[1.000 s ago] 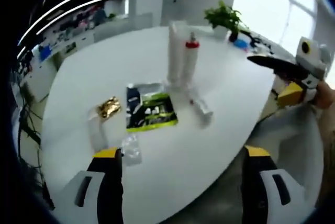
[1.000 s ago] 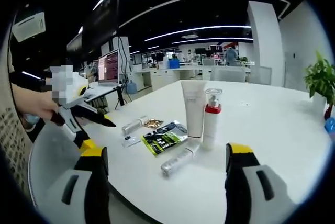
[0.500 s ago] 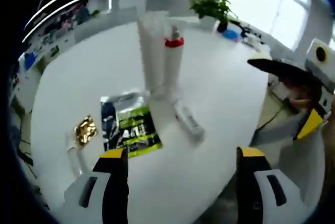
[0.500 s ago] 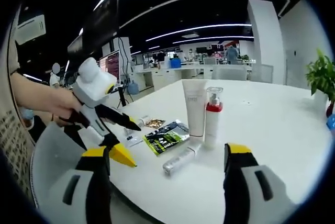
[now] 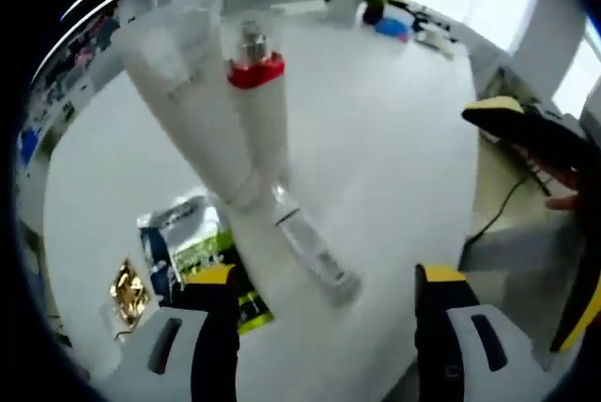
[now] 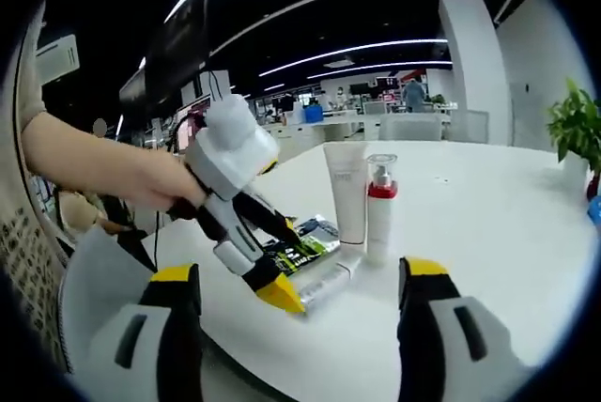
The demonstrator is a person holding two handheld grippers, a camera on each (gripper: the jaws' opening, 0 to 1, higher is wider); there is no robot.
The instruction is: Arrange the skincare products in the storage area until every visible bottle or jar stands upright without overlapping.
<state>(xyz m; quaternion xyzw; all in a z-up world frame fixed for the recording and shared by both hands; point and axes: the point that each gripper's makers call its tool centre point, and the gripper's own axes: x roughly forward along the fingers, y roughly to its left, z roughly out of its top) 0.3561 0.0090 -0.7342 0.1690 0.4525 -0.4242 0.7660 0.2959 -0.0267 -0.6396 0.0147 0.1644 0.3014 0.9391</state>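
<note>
Left gripper (image 5: 324,280) jaws apart over lying silver tube (image 5: 313,250) at frame centre, white tube (image 6: 346,192) and red-collared pump bottle (image 6: 380,208) upright just behind on white desk (image 6: 488,233), green sachet (image 5: 208,256) lower left, right gripper (image 6: 296,275) jaws apart, labels unreadable.
</note>
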